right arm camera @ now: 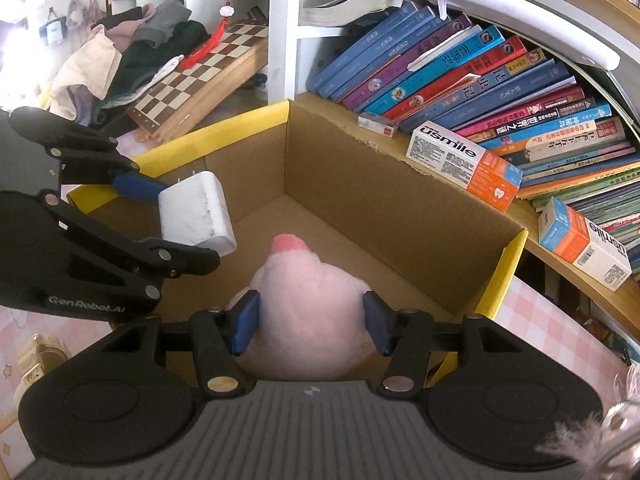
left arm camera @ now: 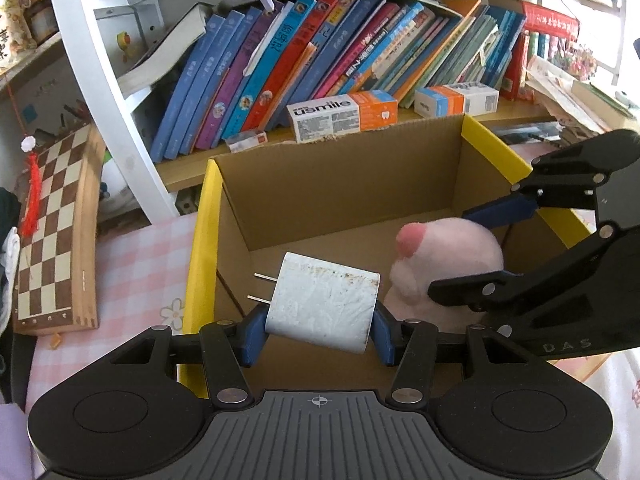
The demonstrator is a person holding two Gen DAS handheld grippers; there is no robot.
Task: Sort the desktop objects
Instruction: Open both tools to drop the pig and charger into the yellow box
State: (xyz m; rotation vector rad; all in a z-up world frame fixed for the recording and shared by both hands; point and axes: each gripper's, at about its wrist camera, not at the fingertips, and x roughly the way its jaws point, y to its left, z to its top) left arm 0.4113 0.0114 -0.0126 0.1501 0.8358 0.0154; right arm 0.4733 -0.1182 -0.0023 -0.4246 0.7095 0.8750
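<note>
The left gripper [left arm camera: 320, 334] has its jaws clamped on a white charger [left arm camera: 324, 306], 2 prongs pointing left, above the cardboard box [left arm camera: 340, 184]. Beside it, the right gripper [right arm camera: 311, 326] squeezes a pink plush toy [right arm camera: 308, 300] over the box floor.

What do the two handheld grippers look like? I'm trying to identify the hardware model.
Both are matte black: the left gripper and right gripper have ribbed grey bodies, round side housings, silver-riveted linkage arms and blue pads. Printed markings read "GenRobot.AI" and "DAS". No cables or sleeves are visible.
</note>
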